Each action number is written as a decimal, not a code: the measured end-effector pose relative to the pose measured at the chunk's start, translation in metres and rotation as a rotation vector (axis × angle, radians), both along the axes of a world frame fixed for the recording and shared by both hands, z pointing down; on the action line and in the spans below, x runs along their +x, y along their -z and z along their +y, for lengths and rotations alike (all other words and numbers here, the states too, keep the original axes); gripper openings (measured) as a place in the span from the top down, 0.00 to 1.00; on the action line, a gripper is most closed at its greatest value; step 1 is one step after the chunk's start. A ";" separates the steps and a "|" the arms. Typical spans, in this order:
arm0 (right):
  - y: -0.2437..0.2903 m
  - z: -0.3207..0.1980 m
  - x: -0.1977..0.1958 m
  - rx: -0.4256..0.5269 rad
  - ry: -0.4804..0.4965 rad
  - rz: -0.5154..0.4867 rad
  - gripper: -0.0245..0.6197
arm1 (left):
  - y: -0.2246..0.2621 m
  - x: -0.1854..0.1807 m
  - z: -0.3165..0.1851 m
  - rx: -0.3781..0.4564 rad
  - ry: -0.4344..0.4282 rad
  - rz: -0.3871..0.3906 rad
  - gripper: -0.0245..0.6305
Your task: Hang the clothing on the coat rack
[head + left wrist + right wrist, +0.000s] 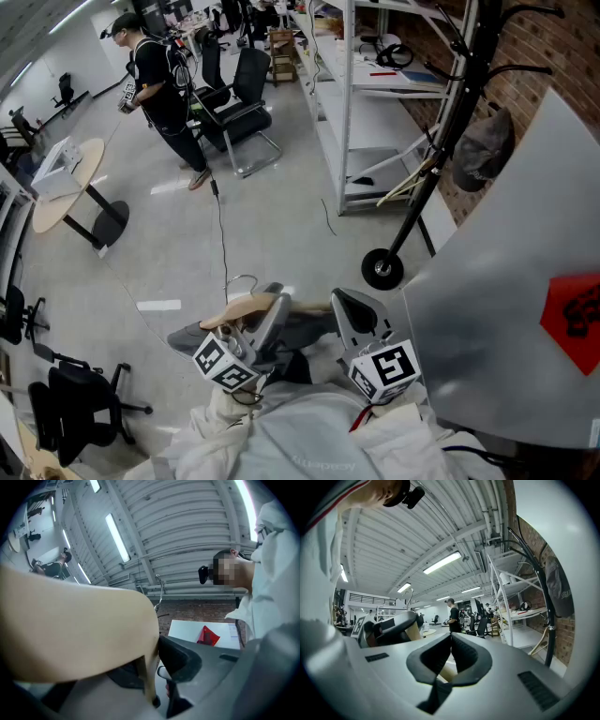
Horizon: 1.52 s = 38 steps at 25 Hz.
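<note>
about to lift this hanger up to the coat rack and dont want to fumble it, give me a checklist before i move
1. Left gripper clamped on the wooden hanger: ok.
2. Right gripper closed, with hanger wood in the gap between its jaws: ok.
3. Grey cloth seated on the hanger: cannot tell, only bits show beneath it.
4. Metal hook sticking up free: ok.
5. Coat rack has a bare branch: ok, a cap hangs on one, the upper ones look free.
6. Hanger up near the rack: not ok, it is low and off to the side.

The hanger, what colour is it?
The hanger is pale tan, best seen in the head view.
</note>
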State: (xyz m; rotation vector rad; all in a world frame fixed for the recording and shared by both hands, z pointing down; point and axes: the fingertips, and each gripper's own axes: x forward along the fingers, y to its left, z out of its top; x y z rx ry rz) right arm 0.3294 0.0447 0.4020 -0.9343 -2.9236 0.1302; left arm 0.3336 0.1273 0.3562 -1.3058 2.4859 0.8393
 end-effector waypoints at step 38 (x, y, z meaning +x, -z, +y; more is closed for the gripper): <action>0.010 0.120 -0.294 -0.006 -0.122 -0.038 0.92 | -0.005 -0.279 0.112 0.010 -0.150 -0.001 0.83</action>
